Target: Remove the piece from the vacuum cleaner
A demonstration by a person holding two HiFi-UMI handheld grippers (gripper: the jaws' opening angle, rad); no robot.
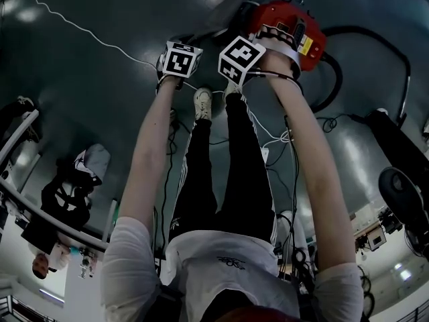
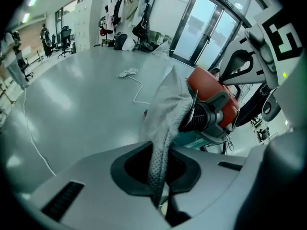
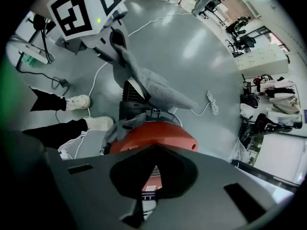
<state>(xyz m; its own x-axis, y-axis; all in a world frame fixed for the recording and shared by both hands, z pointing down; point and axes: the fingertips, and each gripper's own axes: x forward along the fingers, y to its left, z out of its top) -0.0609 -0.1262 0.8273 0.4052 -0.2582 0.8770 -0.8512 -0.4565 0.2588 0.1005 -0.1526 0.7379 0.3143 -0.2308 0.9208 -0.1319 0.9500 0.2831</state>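
We see a yellow label on the red vacuum cleaner at the upper right of the head view, its print too small to read. The piece, a grey mesh cloth, rises from the vacuum's black ribbed neck at frame centre. The left gripper is clamped on the cloth's lower end. The right gripper sits over the red body, its jaws nearly together. We cannot tell whether it grips anything.

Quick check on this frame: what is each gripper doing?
Left gripper: closed on the grey mesh cloth.
Right gripper: down over the red vacuum cleaner; open or closed cannot be told.
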